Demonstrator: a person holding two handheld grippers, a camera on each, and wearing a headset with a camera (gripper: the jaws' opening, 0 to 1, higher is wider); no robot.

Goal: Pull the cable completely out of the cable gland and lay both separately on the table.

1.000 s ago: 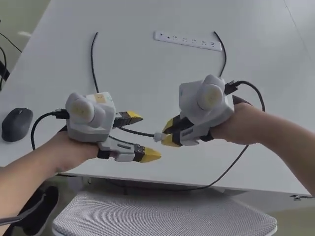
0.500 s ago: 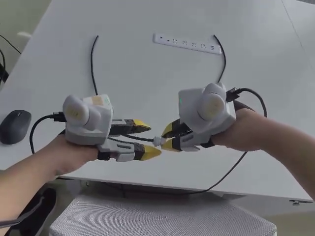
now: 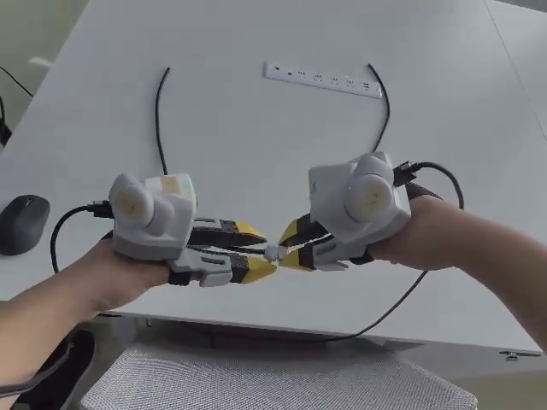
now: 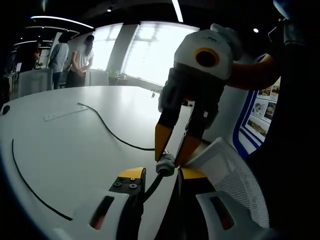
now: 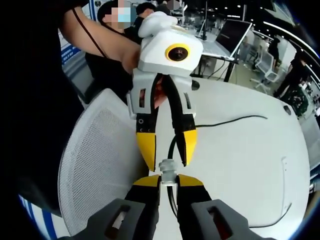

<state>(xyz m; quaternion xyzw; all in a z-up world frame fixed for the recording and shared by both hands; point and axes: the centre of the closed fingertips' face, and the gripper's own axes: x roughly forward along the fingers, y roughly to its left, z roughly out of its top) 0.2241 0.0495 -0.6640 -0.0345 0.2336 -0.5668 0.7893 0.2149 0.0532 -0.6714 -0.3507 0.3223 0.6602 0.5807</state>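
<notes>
My right gripper [image 5: 169, 181] pinches the gland [image 5: 168, 169], held in the air over the near edge of the table [image 3: 256, 128]. My left gripper [image 4: 161, 175] is spread, its jaws straddling the cable [image 4: 150, 187] just behind the gland, not clamped. I reckon I should close the left on the cable near the gland, then draw my hands straight apart along its line, without twisting. The chair [image 3: 282, 384] sits right below, so a slip would drop parts off the table. The strip [image 3: 323, 77] and mouse [image 3: 21, 224] lie well clear.
</notes>
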